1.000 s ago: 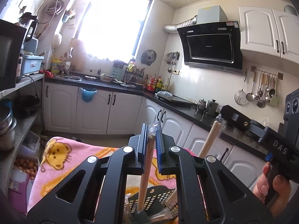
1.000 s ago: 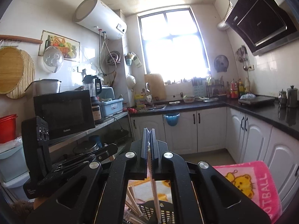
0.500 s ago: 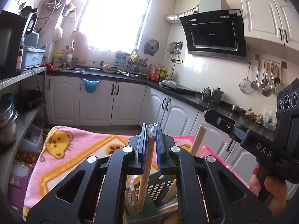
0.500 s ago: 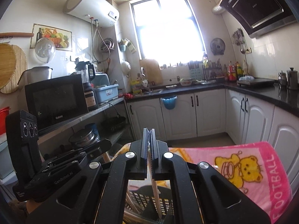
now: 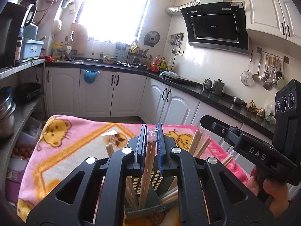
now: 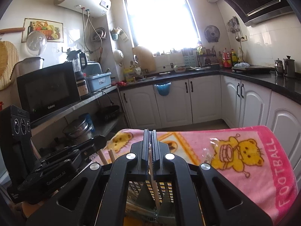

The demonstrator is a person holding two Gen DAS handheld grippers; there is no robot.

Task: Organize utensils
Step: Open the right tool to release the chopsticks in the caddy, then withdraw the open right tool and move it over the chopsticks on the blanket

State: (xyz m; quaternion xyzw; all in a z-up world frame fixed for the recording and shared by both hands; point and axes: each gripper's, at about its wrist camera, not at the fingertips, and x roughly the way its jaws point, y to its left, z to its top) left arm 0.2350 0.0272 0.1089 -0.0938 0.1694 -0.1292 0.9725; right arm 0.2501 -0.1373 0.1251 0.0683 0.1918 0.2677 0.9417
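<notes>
My left gripper [image 5: 152, 131] is shut on a pair of wooden chopsticks in a clear wrapper [image 5: 147, 171], held upright with their lower ends in a dark green perforated utensil holder [image 5: 150, 194]. My right gripper [image 6: 150, 137] is shut on a thin wooden chopstick [image 6: 154, 188], also upright over the same holder [image 6: 148, 190]. Several more chopsticks [image 5: 199, 145] lean out of the holder. The right gripper shows in the left wrist view [image 5: 244, 143], the left gripper in the right wrist view [image 6: 62, 162].
The holder stands on a pink bear-print towel [image 5: 71, 145], also seen in the right wrist view [image 6: 244, 154]. White cabinets with a black counter [image 5: 169, 79] run behind. A shelf with pots [image 5: 11, 113] and a microwave [image 6: 47, 90] is at the left.
Both grippers have tilted and moved downward toward the holder with their chopsticks; more of the towel and holder is in view. Both stay shut.
</notes>
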